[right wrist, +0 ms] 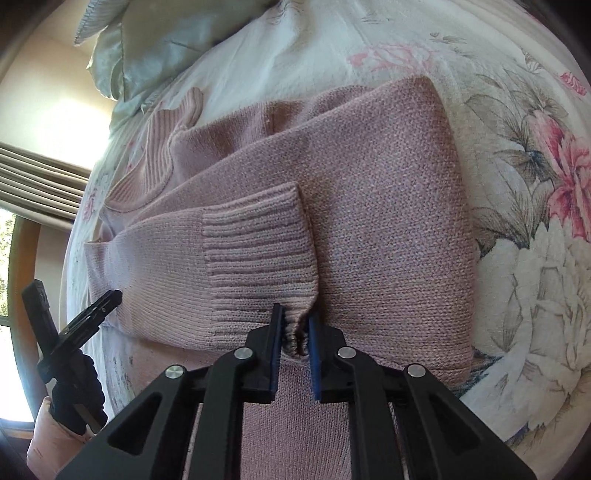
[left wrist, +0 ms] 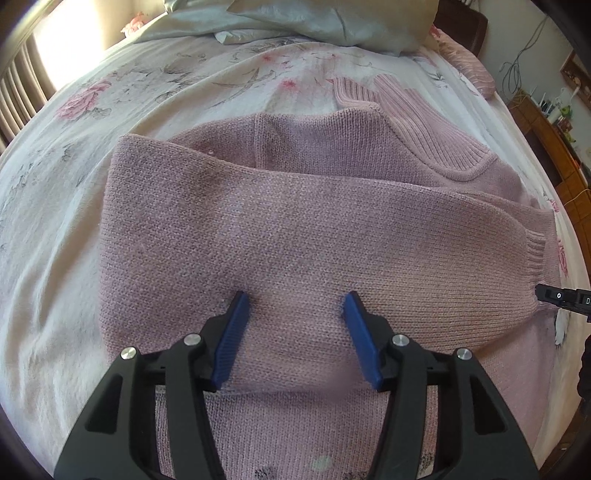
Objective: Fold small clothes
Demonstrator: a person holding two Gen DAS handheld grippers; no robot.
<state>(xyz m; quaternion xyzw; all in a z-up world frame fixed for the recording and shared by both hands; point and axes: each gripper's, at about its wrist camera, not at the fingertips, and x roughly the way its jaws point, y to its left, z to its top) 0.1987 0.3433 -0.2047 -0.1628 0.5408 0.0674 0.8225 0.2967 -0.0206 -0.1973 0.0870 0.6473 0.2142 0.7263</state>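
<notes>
Room: a bedroom, with daylight at a curtained window (right wrist: 40, 177) and a wooden shelf unit (left wrist: 554, 147) along one wall.
Surface: a bed under a white floral sheet (left wrist: 122, 110) printed with pink roses; a pale green satin pillow (left wrist: 306, 22) lies at the far end.
Sweater: a pink knit sweater (left wrist: 280, 229) lies flat on the sheet, its ribbed collar (left wrist: 424, 129) toward the pillow and its body folded in on itself.
Sleeve: one sleeve (right wrist: 162, 266) is laid across the chest, ending in a ribbed cuff (right wrist: 258, 251).
Left gripper: the left gripper (left wrist: 295, 306) has its blue-padded fingers (left wrist: 232, 339) spread wide, the tips resting on or just above the sweater body, with nothing between them.
Right gripper: the right gripper (right wrist: 295, 325) is narrowed onto the corner of the cuff, a bunched bit of ribbed knit pinched between its blue pads (right wrist: 276, 332).
Relation: in the left wrist view the black tip of the right gripper shows at the sweater's right edge, just beside the cuff (left wrist: 532, 254); in the right wrist view the left gripper (right wrist: 92, 310) sits at the sweater's left edge, held by a gloved hand (right wrist: 74, 406) with a pink sleeve cuff (right wrist: 51, 439) below it.
</notes>
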